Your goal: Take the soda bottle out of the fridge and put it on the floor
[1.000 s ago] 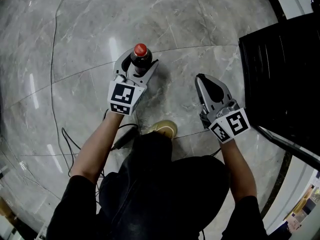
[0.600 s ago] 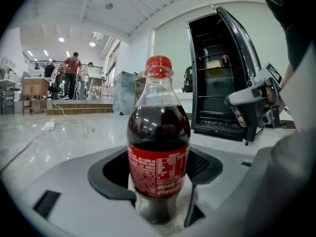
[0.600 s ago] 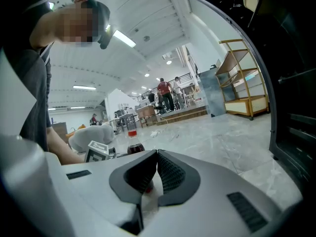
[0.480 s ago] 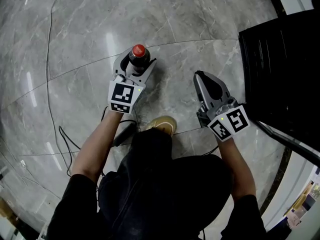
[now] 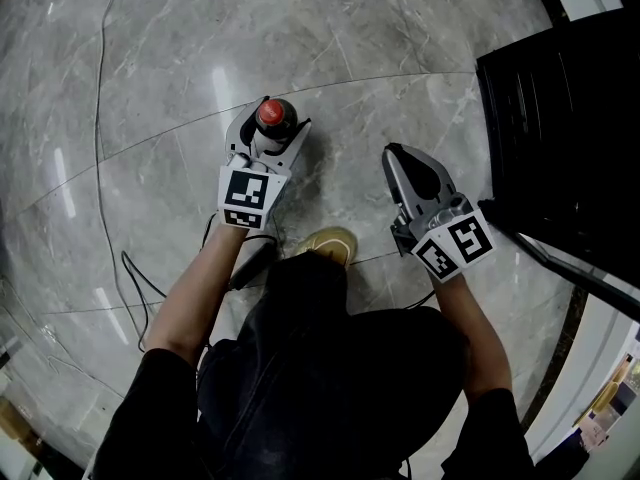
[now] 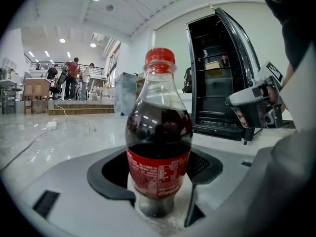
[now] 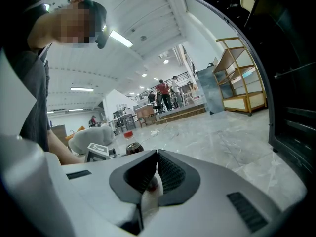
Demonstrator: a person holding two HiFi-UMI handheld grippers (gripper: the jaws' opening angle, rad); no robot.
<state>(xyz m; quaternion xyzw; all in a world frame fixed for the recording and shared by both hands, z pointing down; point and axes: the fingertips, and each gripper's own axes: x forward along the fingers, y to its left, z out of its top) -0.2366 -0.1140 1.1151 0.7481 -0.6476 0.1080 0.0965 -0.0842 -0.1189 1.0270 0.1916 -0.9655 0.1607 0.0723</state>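
Jaws around soda bottle (image 6: 159, 147), seemingly part-full

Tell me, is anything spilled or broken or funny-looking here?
Nothing is spilled or broken. The bottle is upright with its red cap on, gripped between the jaws of the left gripper. The only odd thing is the fridge, which stands open with nobody at it.

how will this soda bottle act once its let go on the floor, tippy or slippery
The soda bottle is tall and narrow, so it probably tips easily if nudged near the red cap. Its smooth plastic may slide on the glossy marble floor. On its side, it would likely roll.
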